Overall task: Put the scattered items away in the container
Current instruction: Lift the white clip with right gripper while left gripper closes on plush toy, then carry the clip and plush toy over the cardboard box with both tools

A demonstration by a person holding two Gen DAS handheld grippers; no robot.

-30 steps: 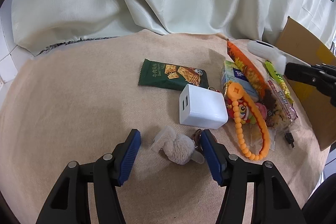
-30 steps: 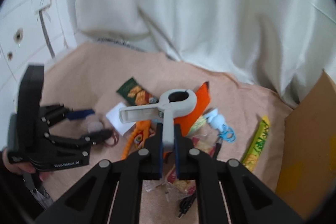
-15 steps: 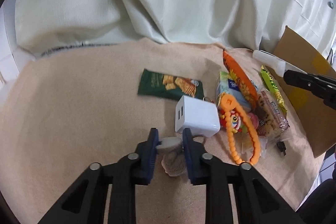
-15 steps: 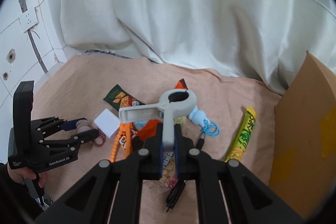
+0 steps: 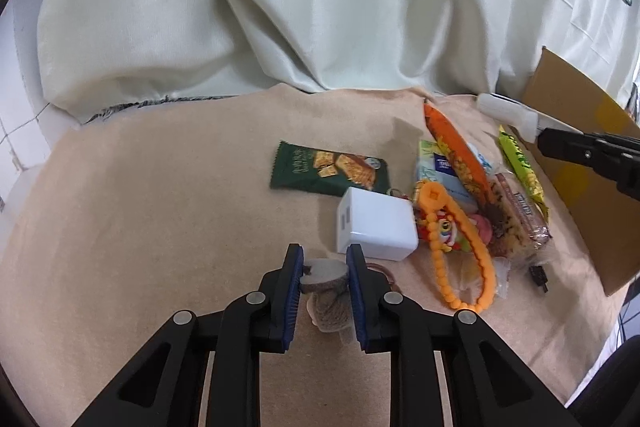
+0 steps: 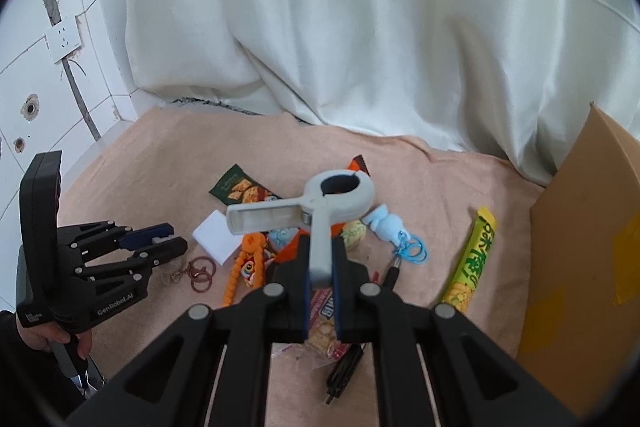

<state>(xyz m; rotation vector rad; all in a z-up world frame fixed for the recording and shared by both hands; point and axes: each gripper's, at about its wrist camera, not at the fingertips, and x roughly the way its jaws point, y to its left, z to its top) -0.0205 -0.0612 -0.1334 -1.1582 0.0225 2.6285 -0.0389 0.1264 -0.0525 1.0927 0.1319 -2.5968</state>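
Observation:
My left gripper is shut on a small grey plush keychain toy just above the tan cloth, its brown key rings trailing on the cloth. The right gripper is shut on one handle of a white plastic spring clip, held above the pile. Scattered items lie between the two grippers: a white charger cube, a green cracker packet, an orange bead strap, an orange snack bag, a blue toy keychain and a yellow-green bar. The cardboard box stands at the right.
A white curtain hangs behind the cloth-covered surface. A black USB cable lies near the front of the pile. A tiled wall with a socket is at the left. A person's hand grips the left gripper's handle.
The left gripper's jaws have closed from wide open onto the plush toy, squeezing it upright. The right gripper keeps hold of the white clip.

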